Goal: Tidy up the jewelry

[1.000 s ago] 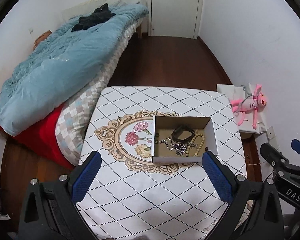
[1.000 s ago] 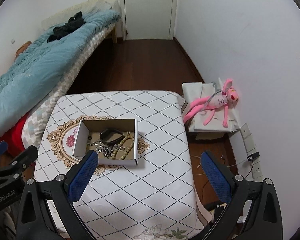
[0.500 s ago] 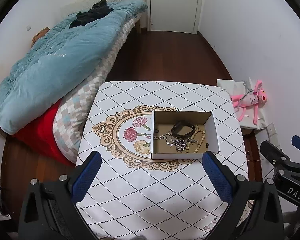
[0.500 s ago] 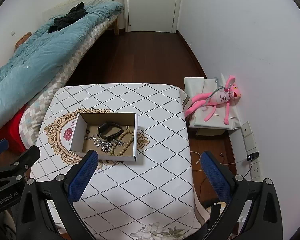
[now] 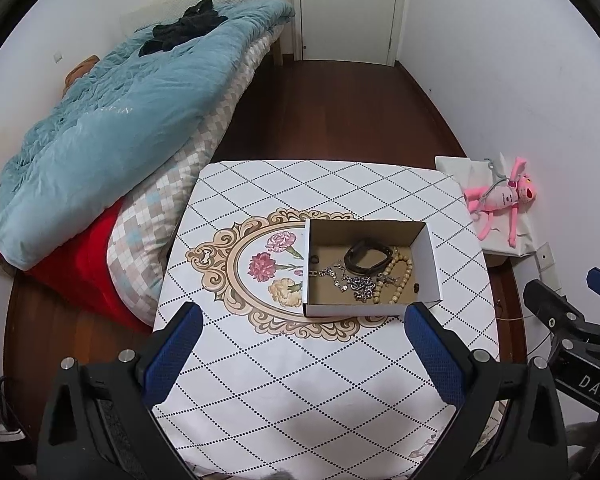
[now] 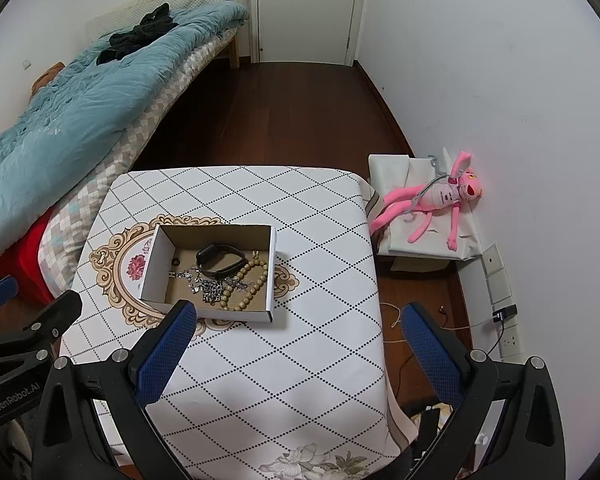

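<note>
right tongs [image 5: 592,390]: "DAS" | left tongs [image 6: 16,398]: "GenRobot.AI"

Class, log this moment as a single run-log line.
left claw: open, empty | right claw: open, empty | box: on table | black band, bead string, silver chain: in box

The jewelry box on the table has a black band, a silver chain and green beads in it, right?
Almost. The beads are beige, not green; the right wrist view shows it. The rest holds: the box sits on the table with the black band and silver chain inside.
</note>
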Demonstrator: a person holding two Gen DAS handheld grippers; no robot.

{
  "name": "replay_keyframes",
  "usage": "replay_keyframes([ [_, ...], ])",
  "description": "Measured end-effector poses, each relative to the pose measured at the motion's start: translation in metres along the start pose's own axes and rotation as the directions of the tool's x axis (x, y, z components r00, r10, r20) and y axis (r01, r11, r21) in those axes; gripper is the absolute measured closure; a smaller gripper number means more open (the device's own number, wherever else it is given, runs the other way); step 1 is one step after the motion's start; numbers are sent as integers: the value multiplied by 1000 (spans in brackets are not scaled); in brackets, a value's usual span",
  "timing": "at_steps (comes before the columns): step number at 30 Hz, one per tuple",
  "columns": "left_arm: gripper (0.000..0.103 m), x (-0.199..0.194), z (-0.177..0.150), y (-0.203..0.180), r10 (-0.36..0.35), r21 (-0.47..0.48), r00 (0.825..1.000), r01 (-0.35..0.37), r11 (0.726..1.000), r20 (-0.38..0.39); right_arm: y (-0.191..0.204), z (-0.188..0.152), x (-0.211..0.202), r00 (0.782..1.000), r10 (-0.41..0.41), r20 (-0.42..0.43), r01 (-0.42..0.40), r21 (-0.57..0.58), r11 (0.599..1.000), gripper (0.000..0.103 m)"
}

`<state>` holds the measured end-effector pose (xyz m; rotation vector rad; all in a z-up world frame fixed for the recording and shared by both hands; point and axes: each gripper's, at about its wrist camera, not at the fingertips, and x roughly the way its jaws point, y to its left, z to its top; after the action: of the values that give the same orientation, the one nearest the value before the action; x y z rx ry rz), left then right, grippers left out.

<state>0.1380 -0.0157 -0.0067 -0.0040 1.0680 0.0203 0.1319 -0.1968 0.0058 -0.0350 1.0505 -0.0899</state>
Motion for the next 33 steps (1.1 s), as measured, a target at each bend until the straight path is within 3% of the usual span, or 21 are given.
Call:
replay_keyframes([
  [33, 0, 2, -2, 9, 6, -22, 1000, -6, 1000, -4, -2, -1, -3, 1000, 3, -23, -4, -17, 1000, 0],
])
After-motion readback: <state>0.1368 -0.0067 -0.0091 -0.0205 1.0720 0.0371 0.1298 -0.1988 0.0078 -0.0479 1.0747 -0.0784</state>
